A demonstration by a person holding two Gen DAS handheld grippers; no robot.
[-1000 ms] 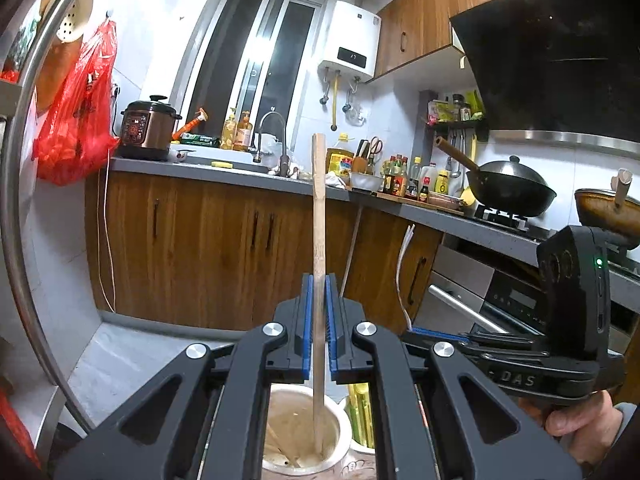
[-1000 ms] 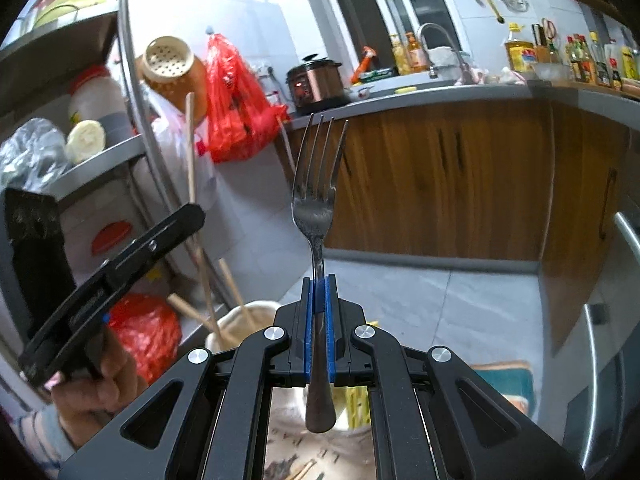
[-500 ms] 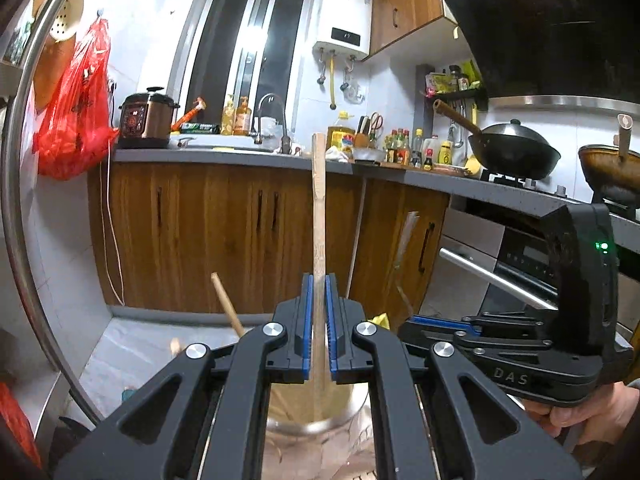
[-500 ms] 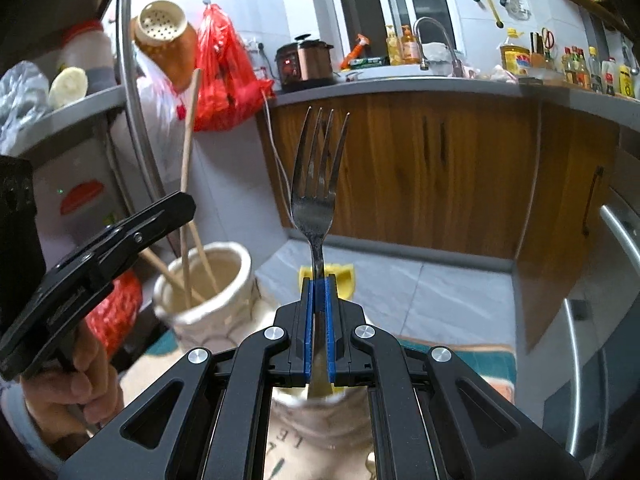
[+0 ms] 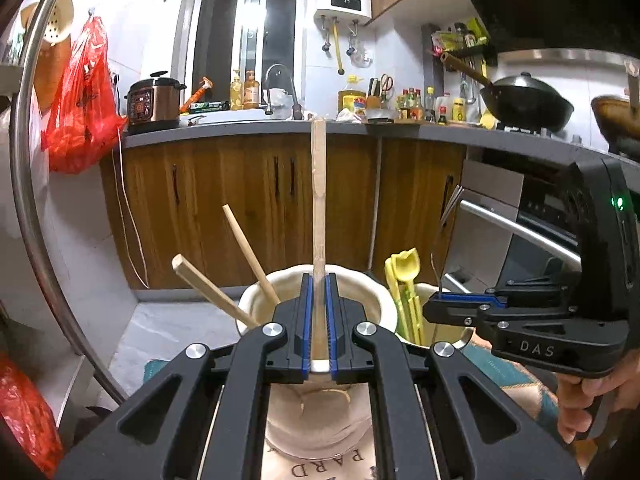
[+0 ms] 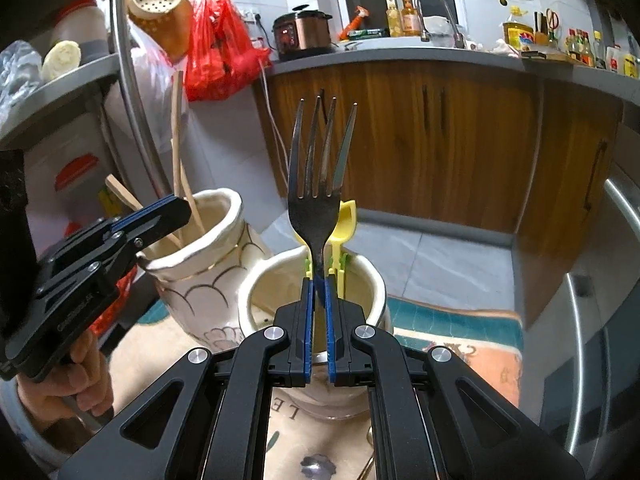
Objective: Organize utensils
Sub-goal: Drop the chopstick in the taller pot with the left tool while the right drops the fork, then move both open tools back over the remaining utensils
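Observation:
My left gripper [image 5: 318,280] is shut on an upright wooden chopstick [image 5: 319,200], its lower end inside a tall cream vase [image 5: 316,416] that holds two more leaning chopsticks [image 5: 248,248]. My right gripper [image 6: 318,284] is shut on a metal fork [image 6: 320,184], tines up, its handle reaching down into a cream ceramic cup [image 6: 316,360] that holds yellow and green plastic utensils [image 6: 345,224]. The vase [image 6: 200,280] stands just left of the cup. The left gripper shows in the right wrist view [image 6: 160,216], the right gripper in the left wrist view [image 5: 460,308].
Both pots stand on a printed mat [image 6: 460,344] on a table. A metal rack pole [image 5: 36,200] and red bags [image 5: 84,100] are to the left. Wooden cabinets [image 5: 248,200] and an oven [image 5: 520,232] lie beyond.
Both grippers have lowered. The chopstick has gone deeper into the vase and the fork handle has dropped into the cup. The pots now appear closer and higher in view.

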